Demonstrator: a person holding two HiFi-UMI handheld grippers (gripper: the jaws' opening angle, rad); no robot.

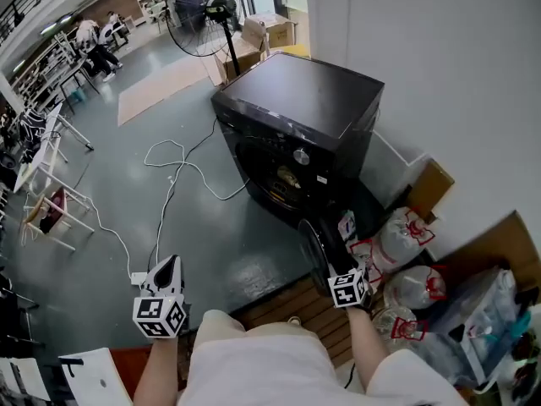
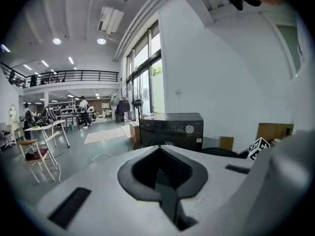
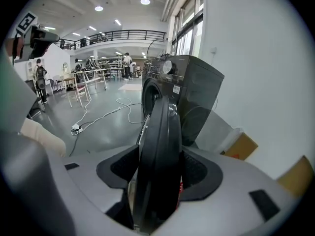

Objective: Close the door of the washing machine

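A black front-loading washing machine (image 1: 296,100) stands against the white wall, and its round door (image 1: 315,248) hangs open, swung out toward me. My right gripper (image 1: 331,259) reaches down onto the door's outer edge. In the right gripper view the door rim (image 3: 160,151) fills the gap of the right gripper (image 3: 156,181), with both pads against it. My left gripper (image 1: 169,266) hangs over the grey floor, far left of the machine, holding nothing. In the left gripper view the left gripper (image 2: 161,173) has its jaws meeting, and the machine (image 2: 172,129) stands ahead.
A white cable (image 1: 173,172) and a power strip (image 1: 138,277) lie on the floor to the left. Plastic bags (image 1: 397,239) and cardboard (image 1: 431,189) crowd the wall on the right. A standing fan (image 1: 203,11) and boxes (image 1: 254,45) are behind the machine. A wooden board (image 1: 308,307) lies at my feet.
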